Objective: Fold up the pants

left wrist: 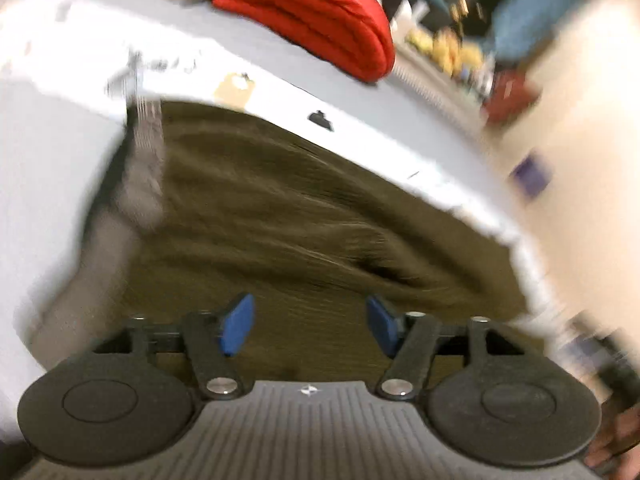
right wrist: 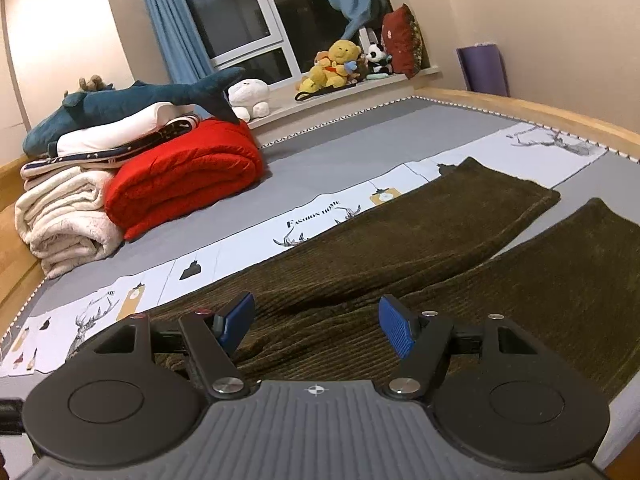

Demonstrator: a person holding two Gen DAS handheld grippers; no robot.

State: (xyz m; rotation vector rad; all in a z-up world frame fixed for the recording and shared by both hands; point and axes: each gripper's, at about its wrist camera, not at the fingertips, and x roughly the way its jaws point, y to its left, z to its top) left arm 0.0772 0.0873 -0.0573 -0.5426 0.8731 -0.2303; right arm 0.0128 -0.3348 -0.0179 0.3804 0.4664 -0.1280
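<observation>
While the pants [right wrist: 400, 248] lie flat, legs spread, near the red quilt [right wrist: 184, 176], I hover both grippers, left [left wrist: 310, 326] and right [right wrist: 318, 326], wide open and empty; next I grab one leg's edge.

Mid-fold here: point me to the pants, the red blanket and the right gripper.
pants [right wrist: 400, 240]: right wrist view, on the far leg's corduroy, mid-length.
red blanket [right wrist: 184, 176]: right wrist view, on the folded front face.
right gripper [right wrist: 316, 326]: right wrist view, midway between the blue fingertips, open.
</observation>
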